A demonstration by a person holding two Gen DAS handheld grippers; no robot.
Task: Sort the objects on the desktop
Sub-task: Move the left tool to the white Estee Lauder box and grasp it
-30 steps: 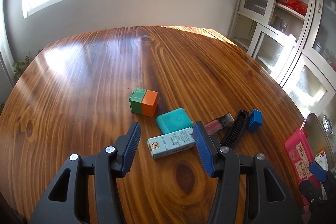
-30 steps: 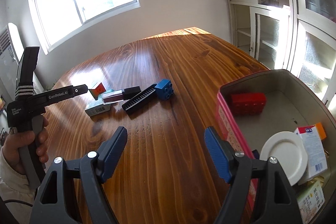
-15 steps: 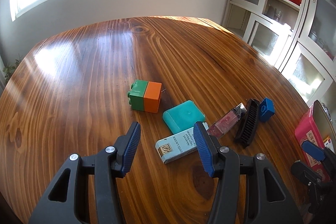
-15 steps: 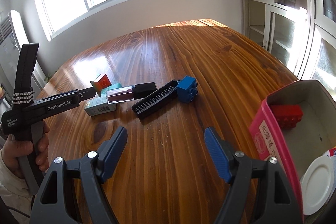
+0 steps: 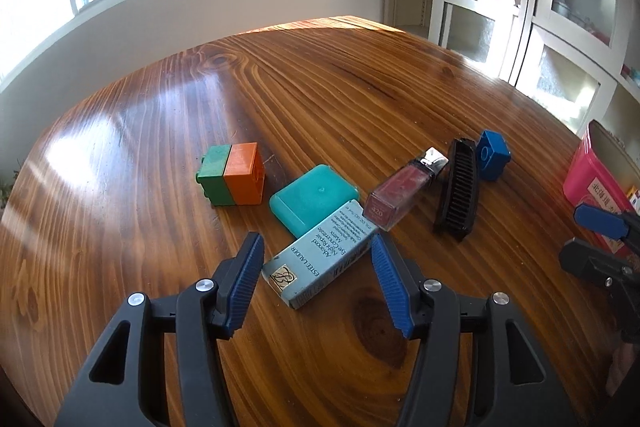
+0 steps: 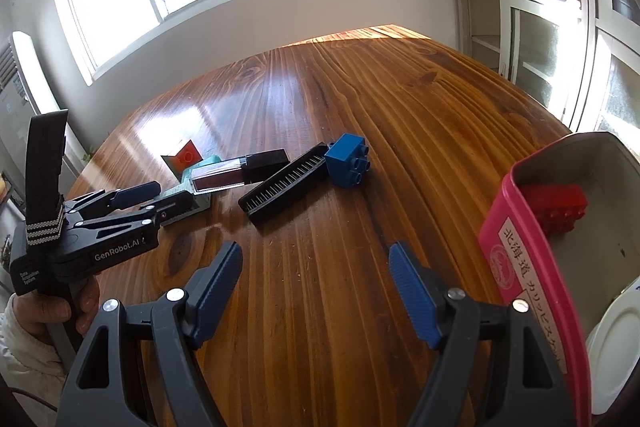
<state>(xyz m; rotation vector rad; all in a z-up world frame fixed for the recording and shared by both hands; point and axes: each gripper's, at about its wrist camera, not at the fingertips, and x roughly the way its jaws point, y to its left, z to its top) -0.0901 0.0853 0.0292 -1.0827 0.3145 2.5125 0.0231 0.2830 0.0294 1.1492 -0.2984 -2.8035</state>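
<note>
Left gripper (image 5: 318, 277) angled down over pale blue carton (image 5: 320, 254), jaws opening, pads either side of the near end but not touching it. Carton flat on wooden table (image 5: 320, 87), lying slantwise, far end resting against teal case (image 5: 314, 197) and just beside lipstick tube (image 5: 394, 193). Black comb (image 5: 459, 189) and blue brick (image 5: 493, 155) further right; green-and-orange block (image 5: 232, 174) apart to the left. Right gripper (image 6: 316, 285) idle over bare wood, fingers well apart, nothing between. Pink tin (image 6: 532, 259) to the right, red brick (image 6: 556, 207) inside. Best to square the pads to the carton's long sides, widen enough to clear, lower, close gently: thin card likely to crush. Lift straight to avoid nudging case and tube.
</note>
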